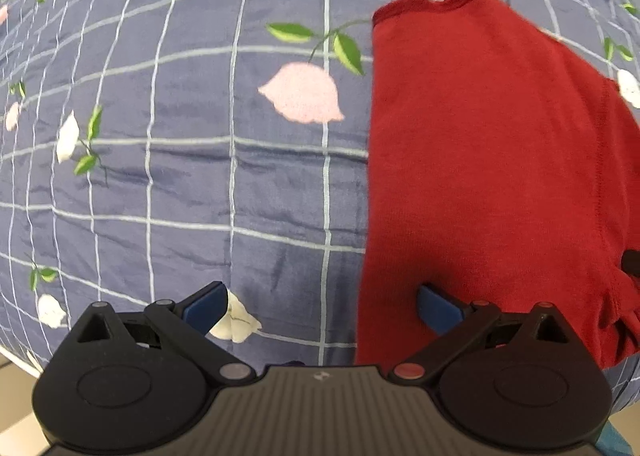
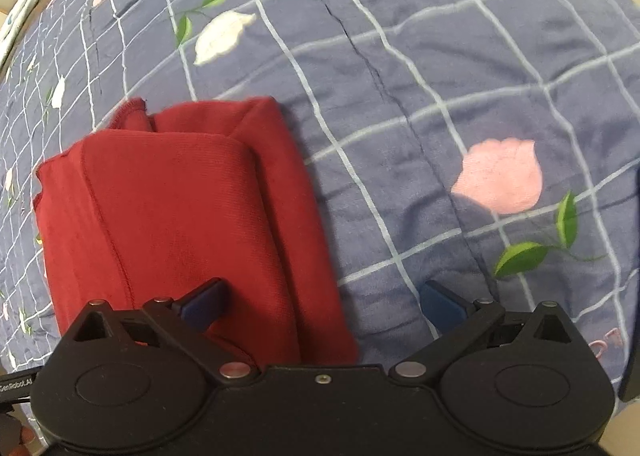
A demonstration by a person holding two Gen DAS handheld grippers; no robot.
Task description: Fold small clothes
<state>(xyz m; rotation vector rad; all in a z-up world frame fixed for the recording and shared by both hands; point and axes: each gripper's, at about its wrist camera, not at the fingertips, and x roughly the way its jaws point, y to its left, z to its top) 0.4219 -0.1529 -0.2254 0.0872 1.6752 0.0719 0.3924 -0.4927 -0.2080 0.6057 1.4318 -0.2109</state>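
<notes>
Left wrist view is showing you the red garment (image 1: 492,176) lying folded on the bedspread (image 1: 200,184), right of your left gripper (image 1: 322,306). Both it and the right gripper (image 2: 322,304) are gaping wide, holding nothing. Cloth looks soft, light; pinch a doubled edge.

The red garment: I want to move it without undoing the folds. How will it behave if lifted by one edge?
The red garment looks like thin, soft knit, so it would likely droop. Its loosely stacked layers would probably slide apart.
</notes>
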